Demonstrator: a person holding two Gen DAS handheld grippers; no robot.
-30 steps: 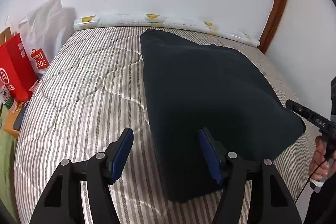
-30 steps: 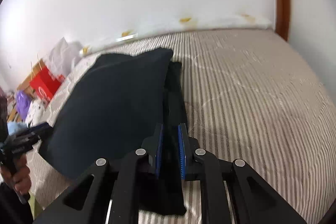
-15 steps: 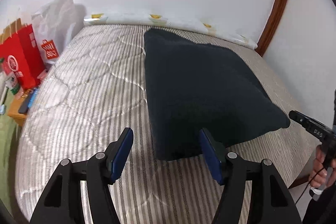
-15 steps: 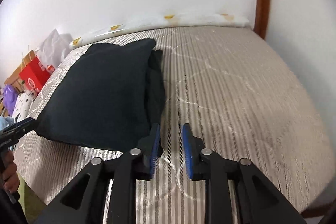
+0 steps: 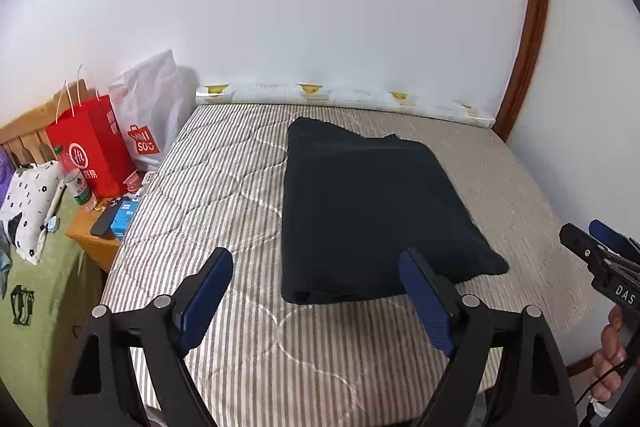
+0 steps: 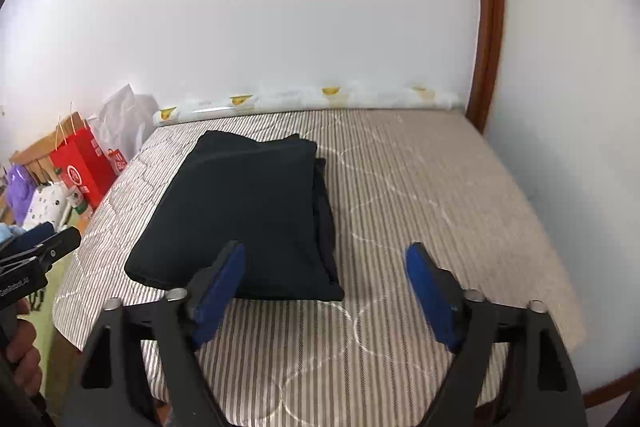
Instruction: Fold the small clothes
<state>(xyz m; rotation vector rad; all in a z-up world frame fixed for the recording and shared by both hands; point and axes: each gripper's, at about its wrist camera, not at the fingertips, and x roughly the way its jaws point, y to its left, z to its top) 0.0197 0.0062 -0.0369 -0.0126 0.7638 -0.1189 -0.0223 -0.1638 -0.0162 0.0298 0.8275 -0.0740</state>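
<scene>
A dark navy garment [image 5: 372,211] lies folded into a thick rectangle on the striped mattress [image 5: 224,187]; it also shows in the right wrist view [image 6: 252,215]. My left gripper [image 5: 316,287] is open and empty, held back above the near edge of the bed, just short of the garment's near end. My right gripper [image 6: 326,283] is open and empty, near the garment's near right corner. Each gripper shows at the edge of the other's view: the right one [image 5: 600,247] and the left one [image 6: 40,247].
Red [image 5: 94,147] and white [image 5: 148,115] shopping bags stand left of the bed by a small wooden table [image 5: 100,235] with a bottle and boxes. A white wall and a rolled patterned cover [image 5: 340,99] bound the far side. A wooden door frame [image 5: 528,27] stands at right.
The right gripper let go of the garment's edge and opened wide. Both grippers pulled back and up from the garment, which now lies flat and smaller in view.
</scene>
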